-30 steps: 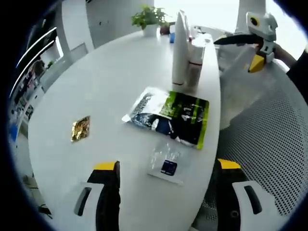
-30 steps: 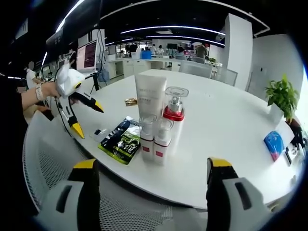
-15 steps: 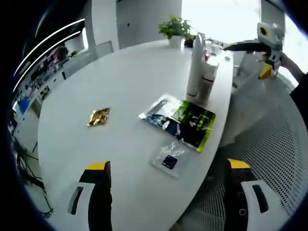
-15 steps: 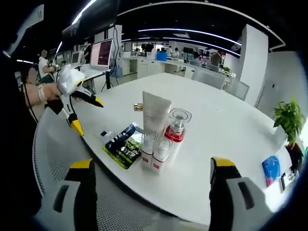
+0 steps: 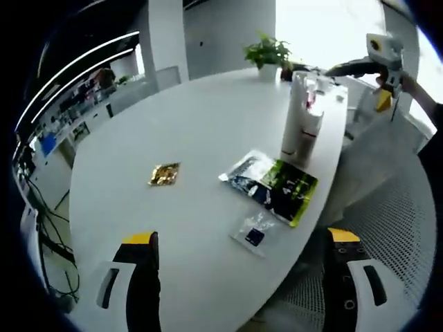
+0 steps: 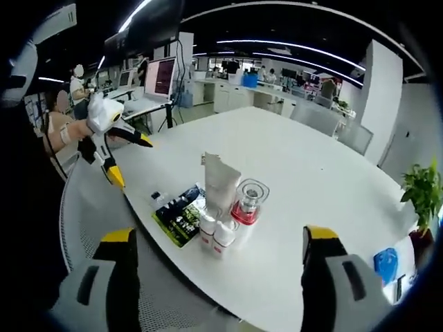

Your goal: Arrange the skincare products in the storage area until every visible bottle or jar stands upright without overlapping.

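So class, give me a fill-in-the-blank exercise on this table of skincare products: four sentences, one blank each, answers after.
1. The white tube and the bottles beside it are all standing ____.
2. The tall bottle has a collar coloured ____.
3. The green and black packet is lying ____ on the table.
4. The left gripper and the right gripper each have jaws that are ____.

Answers: upright; red; flat; open

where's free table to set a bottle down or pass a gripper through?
Widest bare stretch of the white table: from the gold packet out to the potted plant. Also open: the near end, between the gold packet and the small clear bag. Crowded: the chair-side edge, where the bottle cluster, green-black pouch and clear bag line up.
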Available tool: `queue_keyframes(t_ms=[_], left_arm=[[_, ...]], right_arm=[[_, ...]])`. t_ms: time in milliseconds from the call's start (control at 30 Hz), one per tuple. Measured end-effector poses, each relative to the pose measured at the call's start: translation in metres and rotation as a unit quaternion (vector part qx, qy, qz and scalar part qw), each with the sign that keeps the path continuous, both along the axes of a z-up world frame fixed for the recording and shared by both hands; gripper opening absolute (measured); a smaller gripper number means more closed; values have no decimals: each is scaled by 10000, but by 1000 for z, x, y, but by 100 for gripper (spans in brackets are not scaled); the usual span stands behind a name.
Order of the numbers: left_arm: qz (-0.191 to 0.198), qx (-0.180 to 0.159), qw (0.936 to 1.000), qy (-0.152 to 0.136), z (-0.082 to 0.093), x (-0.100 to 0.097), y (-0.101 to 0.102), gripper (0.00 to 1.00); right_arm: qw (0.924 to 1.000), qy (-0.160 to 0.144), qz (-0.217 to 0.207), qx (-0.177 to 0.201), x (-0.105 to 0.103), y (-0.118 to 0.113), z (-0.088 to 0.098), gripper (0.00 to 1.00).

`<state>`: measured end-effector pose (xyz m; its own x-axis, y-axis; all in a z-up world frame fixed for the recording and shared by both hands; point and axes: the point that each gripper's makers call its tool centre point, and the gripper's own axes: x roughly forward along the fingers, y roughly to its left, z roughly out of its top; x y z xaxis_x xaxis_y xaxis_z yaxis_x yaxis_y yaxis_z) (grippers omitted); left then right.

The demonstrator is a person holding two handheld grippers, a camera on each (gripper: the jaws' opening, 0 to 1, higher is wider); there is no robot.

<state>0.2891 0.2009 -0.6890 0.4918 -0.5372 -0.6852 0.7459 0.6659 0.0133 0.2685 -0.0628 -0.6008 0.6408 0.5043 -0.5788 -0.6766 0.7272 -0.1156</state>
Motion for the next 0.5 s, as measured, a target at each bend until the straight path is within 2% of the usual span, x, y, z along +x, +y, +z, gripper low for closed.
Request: queue_keyframes(t_ms=[133, 300, 500], left_arm=[[116, 75, 9999, -46, 8, -3, 4, 97], [336, 202, 9990, -207, 19, -4, 11, 97], [537, 180, 9982, -183, 25, -7, 19, 97]], right_arm=[[10000, 3, 13, 39, 6, -3, 3, 100], [9997, 50, 85, -208, 14, -12, 1, 100], [9995, -25, 232, -223, 21, -16, 14, 100]])
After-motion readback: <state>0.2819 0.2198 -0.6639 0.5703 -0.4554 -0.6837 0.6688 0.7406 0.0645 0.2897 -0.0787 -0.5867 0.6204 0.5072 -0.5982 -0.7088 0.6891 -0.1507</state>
